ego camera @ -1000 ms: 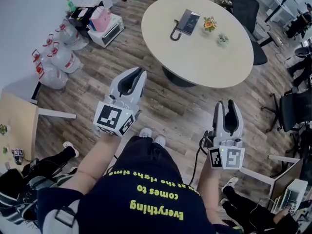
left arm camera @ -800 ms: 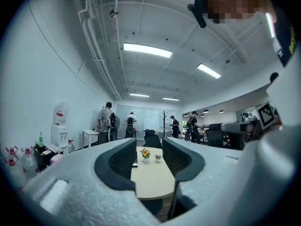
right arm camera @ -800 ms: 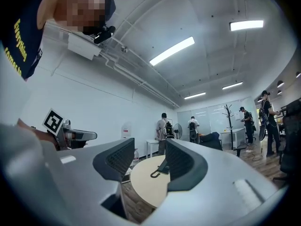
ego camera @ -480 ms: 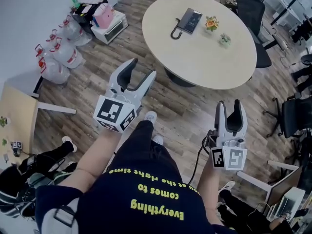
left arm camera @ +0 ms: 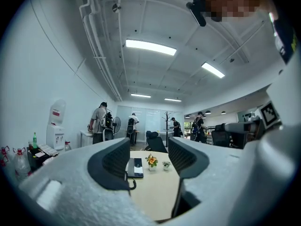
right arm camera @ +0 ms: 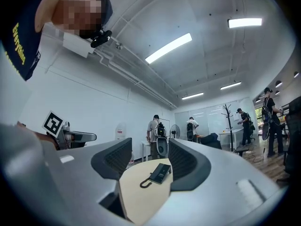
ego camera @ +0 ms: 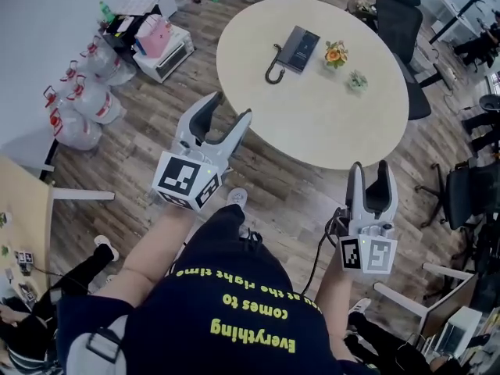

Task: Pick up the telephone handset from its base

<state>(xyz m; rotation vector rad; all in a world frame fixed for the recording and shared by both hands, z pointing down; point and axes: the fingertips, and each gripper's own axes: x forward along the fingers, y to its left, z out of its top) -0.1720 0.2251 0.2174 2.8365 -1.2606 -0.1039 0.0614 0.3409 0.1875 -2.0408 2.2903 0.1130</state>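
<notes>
Both grippers are released and empty; the telephone waits on the round table ahead.

The left gripper (ego camera: pixel 226 109) and the right gripper (ego camera: pixel 369 167) are held in front of the person, both well apart from the table (ego camera: pixel 312 135). The jaws of each have just been opening and now stand wide, with nothing between them but the far view of the table. The telephone handset (ego camera: pixel 290 39) lies on its base (ego camera: pixel 305 43) at the far side of the table top, with its curled cord (ego camera: pixel 271 67) beside it. A small flower pot (ego camera: pixel 336 55) and a little plant (ego camera: pixel 358 80) stand near the telephone, not touching it.
</notes>
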